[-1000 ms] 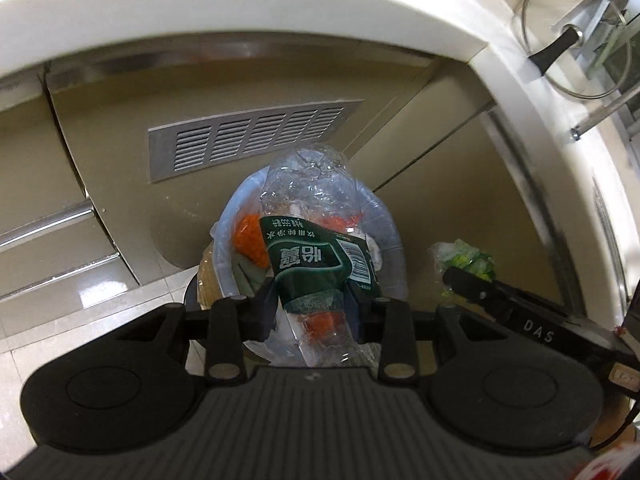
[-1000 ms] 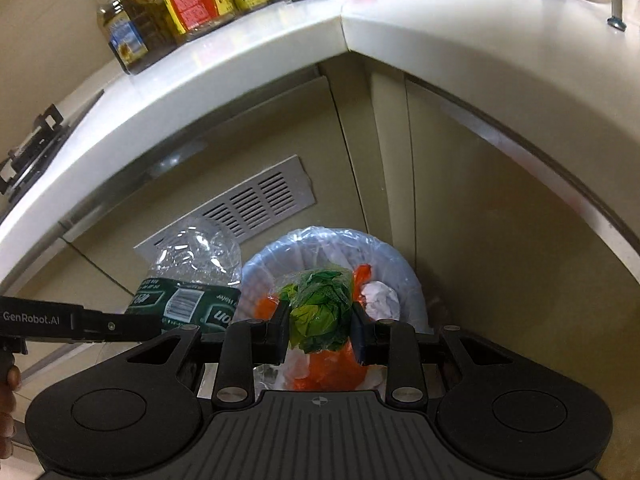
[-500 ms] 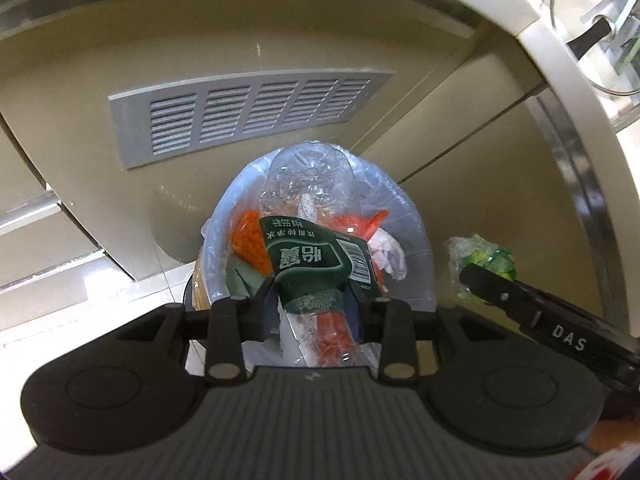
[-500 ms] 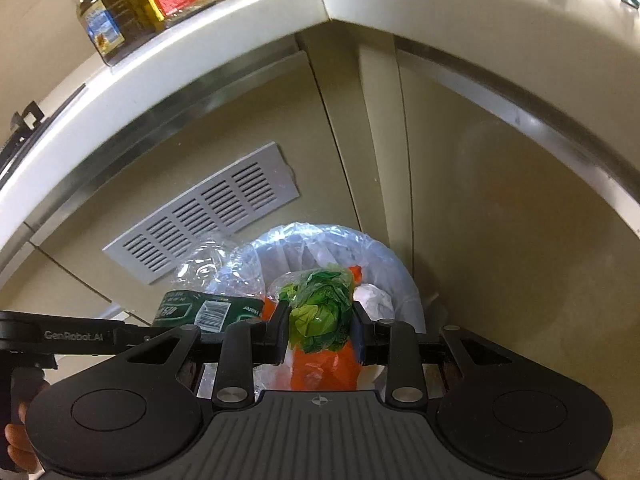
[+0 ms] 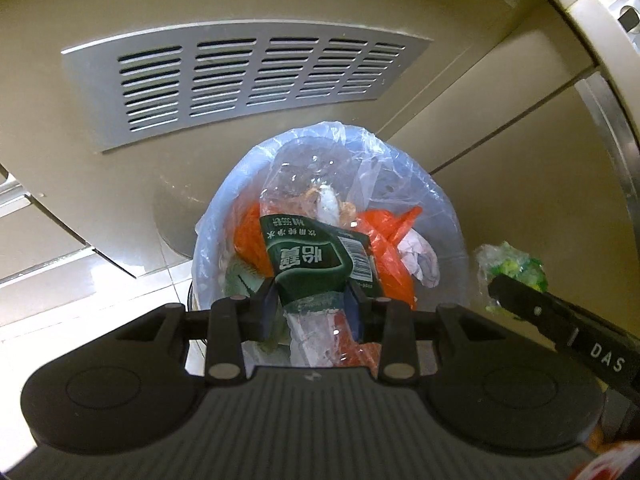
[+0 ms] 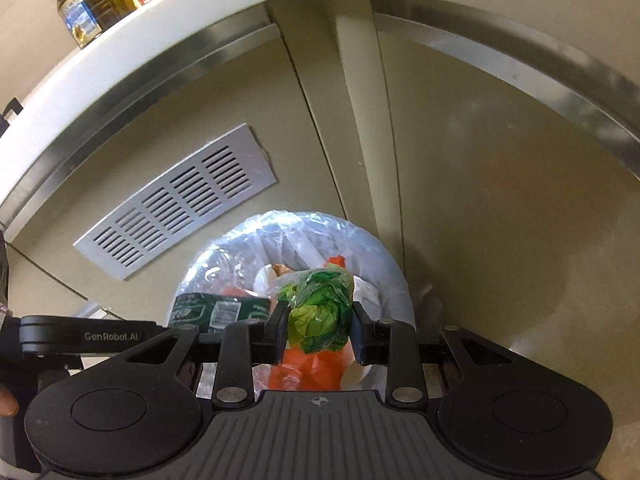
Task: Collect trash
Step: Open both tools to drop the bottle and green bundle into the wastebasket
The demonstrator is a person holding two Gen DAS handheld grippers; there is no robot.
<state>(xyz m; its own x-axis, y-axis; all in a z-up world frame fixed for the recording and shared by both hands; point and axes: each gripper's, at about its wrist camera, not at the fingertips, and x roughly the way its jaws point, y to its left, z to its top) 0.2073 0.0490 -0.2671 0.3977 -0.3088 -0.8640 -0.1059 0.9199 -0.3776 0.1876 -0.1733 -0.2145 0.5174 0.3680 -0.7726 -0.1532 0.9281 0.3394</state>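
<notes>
My left gripper point(image 5: 310, 304) is shut on a crushed clear plastic bottle with a green label point(image 5: 316, 260), held just above a trash bin lined with a clear bag point(image 5: 440, 208). The bin holds orange plastic and white paper. My right gripper point(image 6: 320, 330) is shut on a green crumpled plastic bag point(image 6: 320, 312), also over the bin point(image 6: 384, 256). The green bag point(image 5: 516, 270) and right gripper show at the right of the left wrist view. The bottle point(image 6: 216, 310) and left gripper show at the left of the right wrist view.
The bin stands on the floor in a corner of beige cabinets. A metal vent grille point(image 5: 248, 80) is on the cabinet behind it. A white countertop edge point(image 6: 132, 64) overhangs above, with oil bottles point(image 6: 88, 4) on it. Tiled floor point(image 5: 80, 280) lies to the left.
Both grippers have moved down and closer to the bin, each still holding its item. The bin now fills more of both views.
</notes>
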